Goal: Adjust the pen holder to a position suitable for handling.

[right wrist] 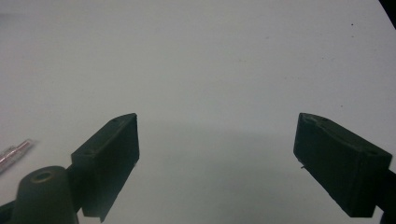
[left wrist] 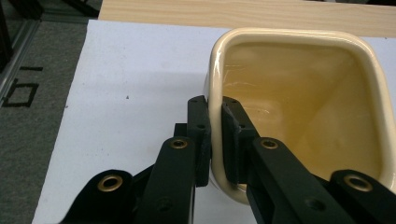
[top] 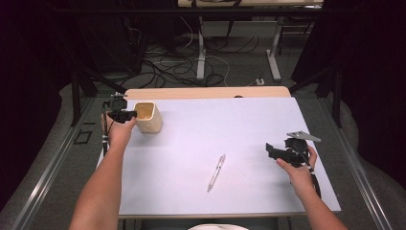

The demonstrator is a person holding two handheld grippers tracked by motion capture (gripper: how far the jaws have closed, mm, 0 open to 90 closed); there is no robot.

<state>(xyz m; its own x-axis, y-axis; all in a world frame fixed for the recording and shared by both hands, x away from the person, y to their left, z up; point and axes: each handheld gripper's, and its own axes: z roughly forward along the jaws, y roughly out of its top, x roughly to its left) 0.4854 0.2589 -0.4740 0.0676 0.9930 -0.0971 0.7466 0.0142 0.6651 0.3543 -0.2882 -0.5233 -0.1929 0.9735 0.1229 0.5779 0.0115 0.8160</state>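
In the left gripper view the left gripper (left wrist: 215, 135) has its jaws clenched on the near wall of the cream cup (left wrist: 299, 107), one finger (left wrist: 198, 140) against the outside of the wall and the other inside the cup, the glossy rim pinched between their pads; this detail of one pad in and one pad out is clear here, while in the high view the left gripper (top: 125, 114) reads merely as a dark shape touching the left side of the cream cup (top: 148, 117); the cup stands upright, its mouth open upward, on the white table sheet (top: 230, 134), close to that sheet's far left corner, with the wooden table edge (top: 206, 92) just beyond it; the right gripper (right wrist: 217, 158) has its jaws spread wide and released, with bare white surface between its fingers (right wrist: 109, 158) and nothing pressed by them; the high view places the right gripper (top: 274, 152) near the sheet's right edge, well apart from the cup; a pen (top: 216, 172) lies flat between the two grippers, nearer the right one, its tip (right wrist: 14, 151) just showing beside the right gripper's left-hand finger; broad open sheet lies between pen and cup.
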